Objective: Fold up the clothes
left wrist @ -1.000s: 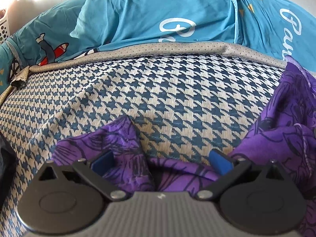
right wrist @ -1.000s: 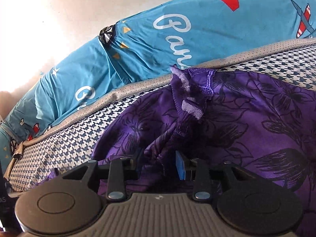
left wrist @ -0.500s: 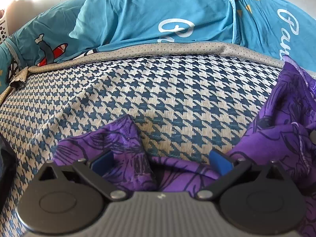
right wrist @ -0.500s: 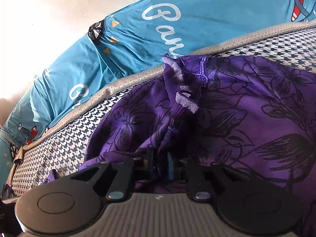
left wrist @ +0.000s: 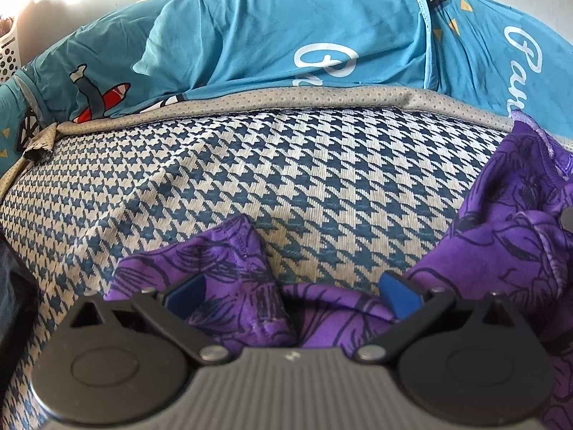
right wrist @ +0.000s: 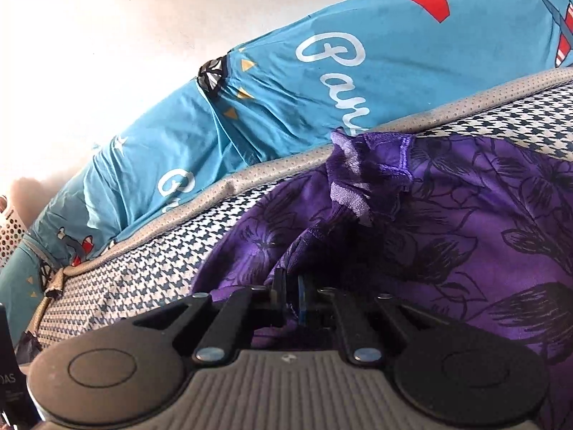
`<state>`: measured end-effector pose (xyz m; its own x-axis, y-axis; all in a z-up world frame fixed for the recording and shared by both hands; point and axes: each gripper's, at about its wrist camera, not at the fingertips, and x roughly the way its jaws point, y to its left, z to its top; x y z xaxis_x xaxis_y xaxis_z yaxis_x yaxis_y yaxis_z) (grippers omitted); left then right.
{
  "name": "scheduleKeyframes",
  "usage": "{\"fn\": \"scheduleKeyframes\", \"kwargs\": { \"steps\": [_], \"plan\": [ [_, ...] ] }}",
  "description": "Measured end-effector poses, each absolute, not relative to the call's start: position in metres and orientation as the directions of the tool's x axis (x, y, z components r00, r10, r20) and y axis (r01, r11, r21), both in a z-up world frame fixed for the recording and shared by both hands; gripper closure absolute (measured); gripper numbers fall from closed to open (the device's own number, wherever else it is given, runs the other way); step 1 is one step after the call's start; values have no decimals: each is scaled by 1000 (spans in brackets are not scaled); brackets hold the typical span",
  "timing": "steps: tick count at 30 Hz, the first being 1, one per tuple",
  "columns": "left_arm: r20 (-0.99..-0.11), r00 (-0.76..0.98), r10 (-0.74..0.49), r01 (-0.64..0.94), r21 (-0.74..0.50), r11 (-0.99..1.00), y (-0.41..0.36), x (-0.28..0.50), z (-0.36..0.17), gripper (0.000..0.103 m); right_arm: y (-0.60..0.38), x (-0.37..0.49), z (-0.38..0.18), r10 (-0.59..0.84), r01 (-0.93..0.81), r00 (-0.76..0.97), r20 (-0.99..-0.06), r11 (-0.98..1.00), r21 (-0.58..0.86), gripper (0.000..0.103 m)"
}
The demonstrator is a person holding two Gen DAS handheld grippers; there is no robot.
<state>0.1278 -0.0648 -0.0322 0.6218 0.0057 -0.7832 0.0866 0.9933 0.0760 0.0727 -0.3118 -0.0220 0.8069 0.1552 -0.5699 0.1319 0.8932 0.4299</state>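
Reading "Par" upper right on sheet (right wrist: pixel 272 107); right gripper (right wrist: pixel 292 297), earlier open, now clamps garment (right wrist: pixel 465 222); left gripper (left wrist: pixel 292 292) open.

One purple floral garment (right wrist: pixel 465 222) on the bed. One houndstooth mat (left wrist: pixel 286 179), one blue printed sheet (left wrist: pixel 268 36). Two hand-held grippers.

Both wrist views look steeply down, close over the purple garment (left wrist: pixel 519 251), sharing the blue bedding (right wrist: pixel 272 122) behind.

Houndstooth mattress (left wrist: pixel 286 165), sunlit white wall (right wrist: pixel 107 53)
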Motion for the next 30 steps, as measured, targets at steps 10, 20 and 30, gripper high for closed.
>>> {"fn": "scheduleKeyframes", "kwargs": {
  "steps": [10, 20, 30],
  "plan": [
    [-772, 636, 18, 56, 69, 996, -51, 128, -25, 0, -289, 106, 2, 243, 12, 856, -456, 873, 487, 95],
    [-778, 628, 23, -21, 13, 1000, -24, 134, -20, 0, -278, 131, 2, 316, -34, 848, -426, 833, 552, 96],
    [-744, 664, 74, -66, 40, 997, -7, 138, -7, 0, -263, 168, 20, 345, -99, 871, -351, 822, 561, 96]
  ]
}}
